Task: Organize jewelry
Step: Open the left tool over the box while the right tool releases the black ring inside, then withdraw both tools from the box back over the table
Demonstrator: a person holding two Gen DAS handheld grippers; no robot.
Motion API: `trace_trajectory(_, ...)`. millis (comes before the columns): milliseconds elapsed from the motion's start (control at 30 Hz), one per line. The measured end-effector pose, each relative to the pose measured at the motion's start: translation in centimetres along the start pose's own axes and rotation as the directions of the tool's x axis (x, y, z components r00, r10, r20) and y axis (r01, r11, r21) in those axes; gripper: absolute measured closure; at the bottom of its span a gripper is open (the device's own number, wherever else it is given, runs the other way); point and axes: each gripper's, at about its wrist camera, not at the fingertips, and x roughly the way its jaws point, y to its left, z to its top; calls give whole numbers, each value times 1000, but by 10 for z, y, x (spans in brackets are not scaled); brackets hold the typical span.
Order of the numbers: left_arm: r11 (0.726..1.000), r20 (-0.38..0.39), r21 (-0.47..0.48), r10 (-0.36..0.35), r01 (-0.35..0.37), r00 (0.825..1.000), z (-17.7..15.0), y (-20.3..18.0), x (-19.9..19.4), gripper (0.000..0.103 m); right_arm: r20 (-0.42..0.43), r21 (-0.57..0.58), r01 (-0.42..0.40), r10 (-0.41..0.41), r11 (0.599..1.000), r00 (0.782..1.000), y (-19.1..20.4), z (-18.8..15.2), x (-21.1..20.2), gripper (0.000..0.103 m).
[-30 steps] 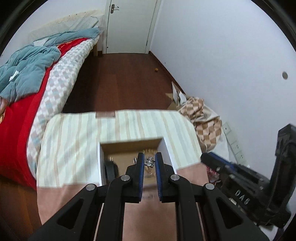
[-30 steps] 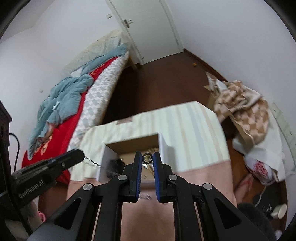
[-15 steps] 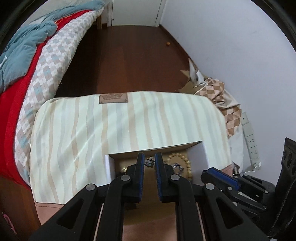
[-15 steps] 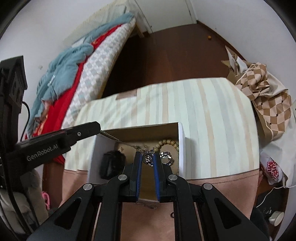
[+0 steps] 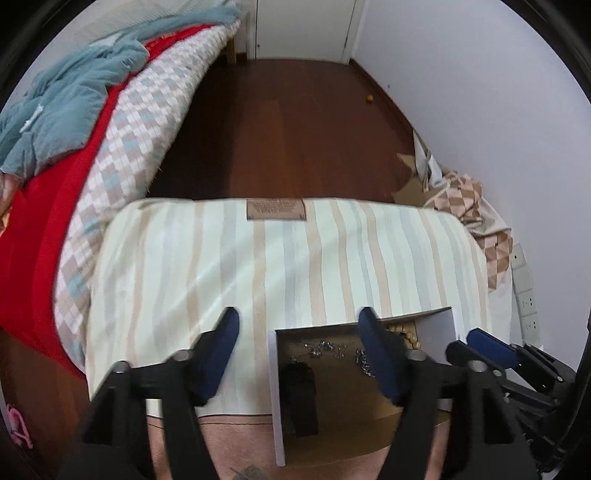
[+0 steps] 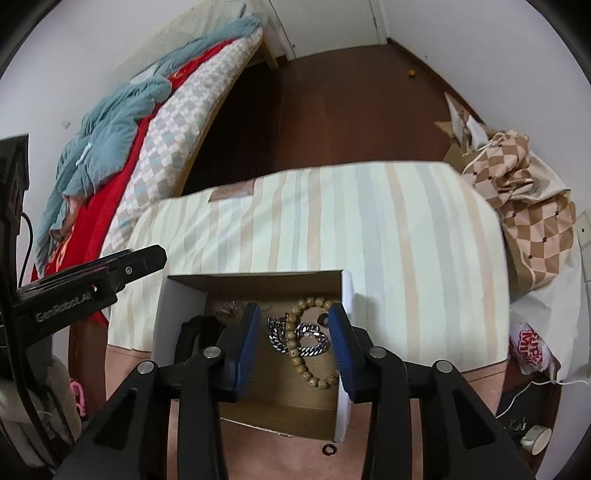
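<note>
An open cardboard box with white walls (image 6: 162,314) sits on a striped cushion (image 6: 369,229); it also shows in the left wrist view (image 5: 275,387). Inside lie a wooden bead bracelet (image 6: 295,343), a silver chain bracelet (image 6: 314,341), thin chains (image 5: 321,347) and a dark object (image 5: 301,391). My right gripper (image 6: 293,341) is open and empty, its fingers either side of the bracelets. My left gripper (image 5: 299,347) is open and empty, straddling the box's left wall. A small dark ring (image 6: 328,449) lies on the pink surface in front of the box.
A bed with a red cover and teal blanket (image 5: 55,122) stands at the left. Dark wood floor (image 5: 288,129) lies beyond the cushion. A checkered bag (image 6: 532,221) and wall sockets (image 5: 524,280) are at the right. A door (image 5: 299,26) is at the far end.
Both grippers have opened over the box and let go of the thin chain and the silver chain bracelet, which now lie in the box. The left gripper has shifted left.
</note>
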Motion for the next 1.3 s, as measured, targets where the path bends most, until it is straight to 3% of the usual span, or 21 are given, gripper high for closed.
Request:
trace_trajectory(67,1000,10,5,13,-13,1000,-2,0,-7,35,25,13,6,-6,1000,1000,-3,-2,-10,62)
trace_trajectory(133,1000,32,-2,23,-23,999,-7,2,-14,23,46,20,24,-24,1000,999,-6,-4,-20,62)
trace_trajectory(200,999,60,-6,48,-47,997,-15,4,-23,9,55,27,48,-49,998,997,-9,-10,-27,50)
trace_trajectory(267,997,86,-6,78,-78,993,-27,4,-29,8,76,12,100,-100,995,992,-7,-20,-36,42)
trace_trajectory(367,992,111,-3,123,-123,986,-47,3,-35,0,90,-26,186,-183,982,979,-2,-37,-41,22)
trace_trajectory(500,985,130,6,171,-174,977,-72,1,-41,0,85,-80,258,-251,963,964,9,-56,-41,3)
trace_trajectory(800,981,168,-8,195,-196,966,-113,-2,-72,0,121,-109,298,-285,948,951,29,-90,-63,1)
trace_trajectory(1000,973,243,-23,227,-229,943,-138,-1,-105,0,172,-111,307,-286,945,943,43,-111,-93,1)
trace_trajectory(1300,973,304,-27,226,-229,926,-167,-4,-144,0,250,-85,304,-275,949,928,55,-135,-143,1)
